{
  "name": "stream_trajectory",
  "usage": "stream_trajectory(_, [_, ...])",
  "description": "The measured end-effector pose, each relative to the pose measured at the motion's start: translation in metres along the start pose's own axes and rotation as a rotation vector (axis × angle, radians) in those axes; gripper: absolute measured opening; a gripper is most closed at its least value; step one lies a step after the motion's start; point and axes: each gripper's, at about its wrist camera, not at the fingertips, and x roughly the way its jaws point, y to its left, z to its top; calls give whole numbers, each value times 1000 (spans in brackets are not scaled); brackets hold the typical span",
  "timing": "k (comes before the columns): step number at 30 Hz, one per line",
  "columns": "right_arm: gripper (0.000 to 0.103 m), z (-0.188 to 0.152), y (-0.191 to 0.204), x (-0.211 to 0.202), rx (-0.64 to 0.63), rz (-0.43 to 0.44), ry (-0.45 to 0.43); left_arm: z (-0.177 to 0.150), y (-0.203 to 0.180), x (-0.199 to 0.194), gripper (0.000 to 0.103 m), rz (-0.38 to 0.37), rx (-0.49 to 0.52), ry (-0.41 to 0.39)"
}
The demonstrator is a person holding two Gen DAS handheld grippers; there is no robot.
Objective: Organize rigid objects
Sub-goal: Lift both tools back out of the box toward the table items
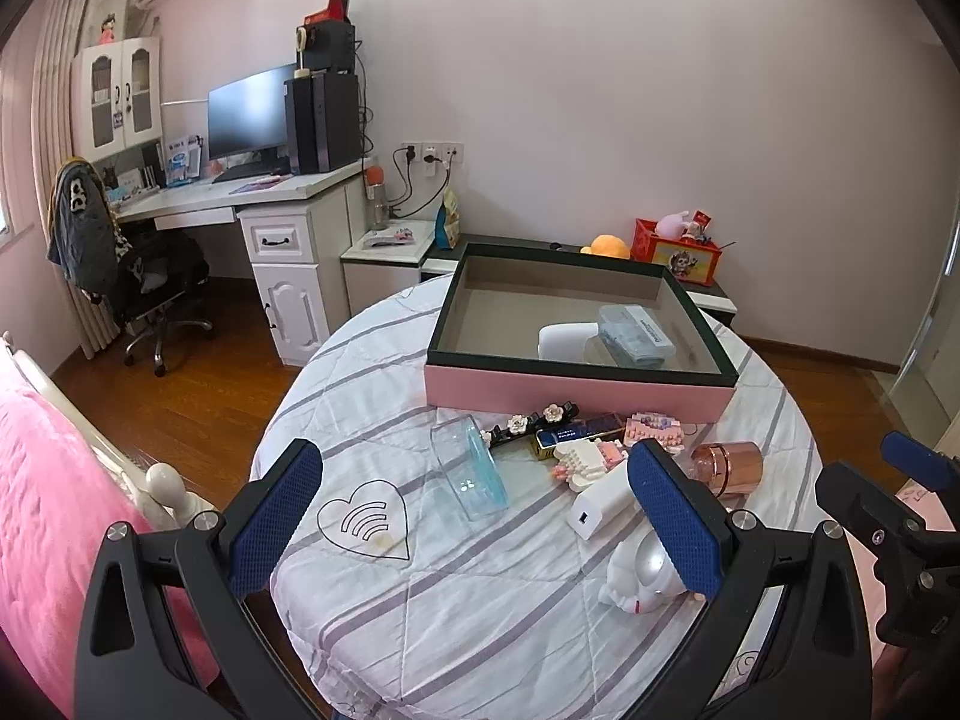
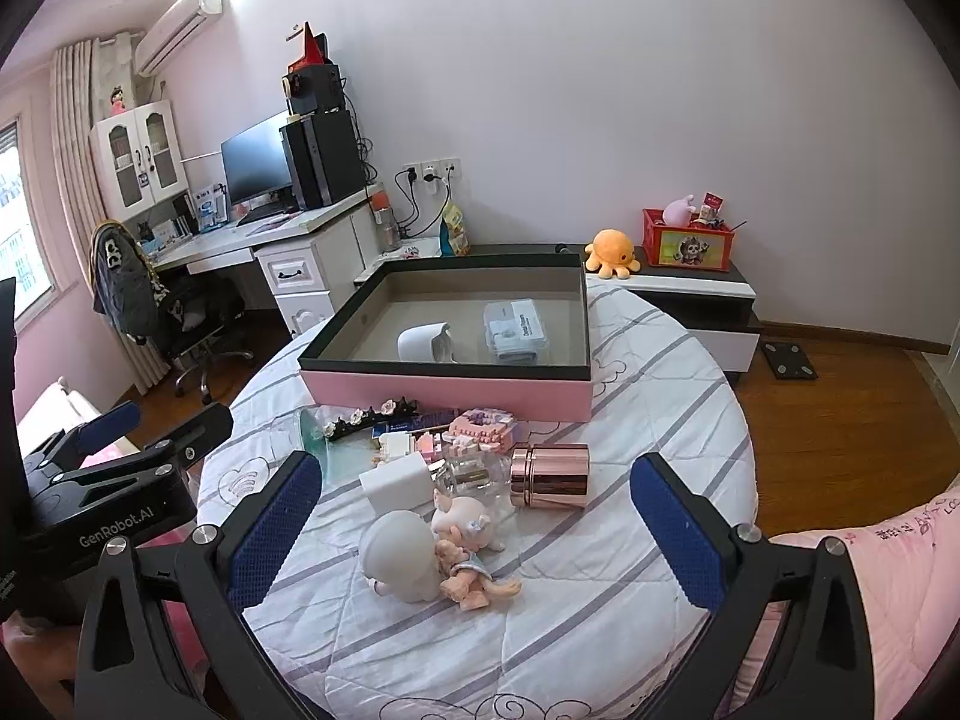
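Both the left gripper (image 1: 477,516) and the right gripper (image 2: 477,525) hover with jaws wide apart, empty, above the striped bedspread (image 2: 630,420). The pink box (image 2: 447,387) holds a clear case (image 2: 516,324); a rose-gold jar (image 2: 551,476) and white charger (image 2: 399,486) lie just before it.

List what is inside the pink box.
The pink box holds a white curved object and a clear plastic case. The near wall hides the floor strip just behind it.
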Motion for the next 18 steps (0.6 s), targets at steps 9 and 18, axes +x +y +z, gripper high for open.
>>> stream_trajectory(9, [103,-1,2,7,-9,0,16,-5,3,8,103,1,-5,20])
stream_trajectory(18, [103,-8,-19,37,10,-37,91,-23,11,43,103,18,-10,101])
